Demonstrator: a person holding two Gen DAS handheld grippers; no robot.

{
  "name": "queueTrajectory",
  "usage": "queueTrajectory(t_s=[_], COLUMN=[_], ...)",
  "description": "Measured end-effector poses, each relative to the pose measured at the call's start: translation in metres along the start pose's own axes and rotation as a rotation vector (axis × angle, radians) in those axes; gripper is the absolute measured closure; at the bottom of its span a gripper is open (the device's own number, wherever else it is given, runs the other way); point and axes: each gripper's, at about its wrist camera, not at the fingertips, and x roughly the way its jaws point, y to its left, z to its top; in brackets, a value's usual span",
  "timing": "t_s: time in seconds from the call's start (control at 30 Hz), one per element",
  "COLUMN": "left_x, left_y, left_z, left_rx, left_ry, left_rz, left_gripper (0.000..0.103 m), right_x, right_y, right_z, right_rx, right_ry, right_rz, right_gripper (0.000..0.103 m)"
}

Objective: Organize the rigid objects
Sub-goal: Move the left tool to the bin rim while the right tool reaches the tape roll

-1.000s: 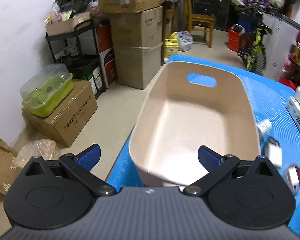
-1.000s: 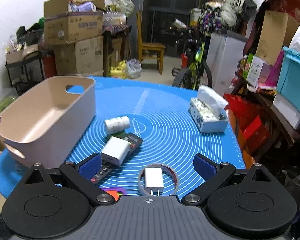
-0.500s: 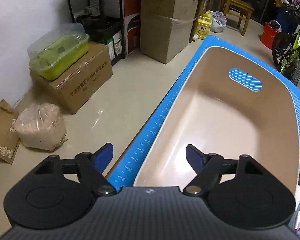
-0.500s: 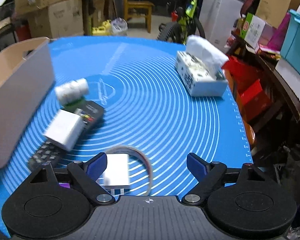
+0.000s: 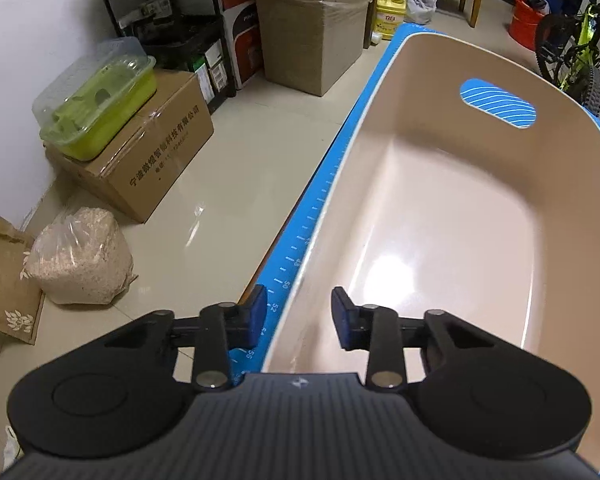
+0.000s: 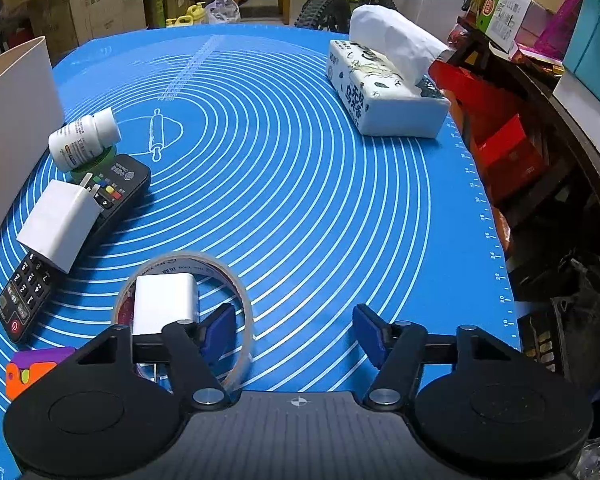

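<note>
- On the blue mat (image 6: 300, 160) that covers the counter, the rigid things lie in a loose group at the left of the right wrist view: a white pill bottle (image 6: 83, 138) on its side, a black remote (image 6: 74, 240) with a white charger block (image 6: 60, 226) lying across it, and a second white charger (image 6: 165, 303) sitting inside a clear tape roll (image 6: 188, 308).
- Right tongs (image 6: 294, 330) hover low over bare mat, jaws closing with nothing between them; the left pad (image 6: 220, 326) overlaps the tape roll's right rim in the picture, though contact cannot be told.
- An orange and purple object (image 6: 32, 368) shows at the lower left, partly hidden behind the right tongs' body.
- A tissue box (image 6: 384, 92) sits well apart at the far right of the mat.
- Left tongs (image 5: 299, 318) straddle the near left wall of the beige bin (image 5: 440, 200), one pad outside over the mat's ruled edge, the other inside; jaws closing, pads not yet pressing on the wall.
- Nothing lies inside the bin as far as its floor shows.
</note>
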Motion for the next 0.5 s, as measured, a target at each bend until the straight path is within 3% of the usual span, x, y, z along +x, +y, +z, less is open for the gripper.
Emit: queueTrajectory(t_s=[0.13, 0.2, 0.33, 0.4, 0.5], left_x=[0.001, 0.001, 0.002, 0.002, 0.001], left_y=[0.002, 0.002, -0.002, -0.002, 0.000], left_z=[-0.001, -0.001, -0.002, -0.002, -0.002], left_rx=[-0.009, -0.014, 0.006, 0.001, -0.005], left_ry=[0.003, 0.004, -0.001, -0.002, -0.002], left_rz=[-0.009, -0.032, -0.033, -0.036, -0.046], left_gripper=[0.072, 0.082, 0.086, 0.087, 0.087], right_x=[0.002, 0.002, 0.001, 0.001, 0.002], right_y=[0.003, 0.006, 0.012, 0.014, 0.019], right_z=[0.002, 0.004, 0.006, 0.007, 0.006], right_rx=[-0.020, -0.035, -0.066, -0.073, -0.083], right_ry=[0.016, 0.018, 0.023, 0.027, 0.026], right_rz=[0.008, 0.017, 0.031, 0.058, 0.069], right_gripper=[0.044, 0.051, 0.061, 0.081, 0.086])
